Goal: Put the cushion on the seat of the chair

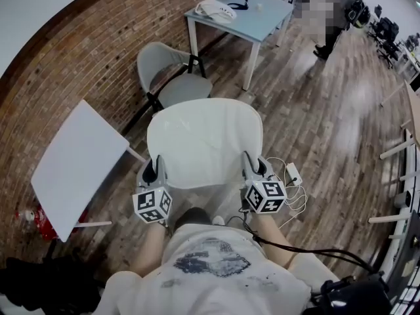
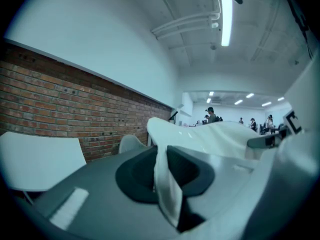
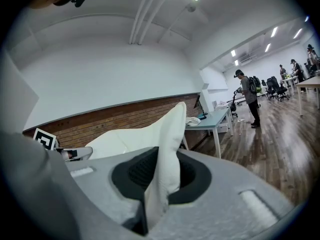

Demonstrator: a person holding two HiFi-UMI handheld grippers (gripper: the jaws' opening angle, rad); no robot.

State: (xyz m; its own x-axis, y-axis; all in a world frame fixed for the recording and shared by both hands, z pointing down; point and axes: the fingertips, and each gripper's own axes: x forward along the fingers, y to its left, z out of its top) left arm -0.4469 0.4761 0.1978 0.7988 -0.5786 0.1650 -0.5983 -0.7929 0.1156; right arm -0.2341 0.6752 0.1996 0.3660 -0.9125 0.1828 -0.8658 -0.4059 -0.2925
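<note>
A white cushion [image 1: 205, 140] hangs spread out in front of me, held by its two near corners. My left gripper [image 1: 151, 170] is shut on the cushion's left corner, and the fabric [image 2: 165, 184] shows pinched between its jaws. My right gripper [image 1: 255, 168] is shut on the right corner, and the cushion [image 3: 167, 144] stands up out of that grip. The grey chair [image 1: 172, 71] stands beyond the cushion by the brick wall, its seat [image 1: 188, 87] bare. Its backrest [image 2: 131, 143] shows in the left gripper view.
A white table [image 1: 75, 163] stands to the left by the brick wall. A light blue table [image 1: 239, 12] with things on it is behind the chair. A power strip with cables [image 1: 293, 173] lies on the wood floor at right. A person [image 1: 340, 15] stands far back.
</note>
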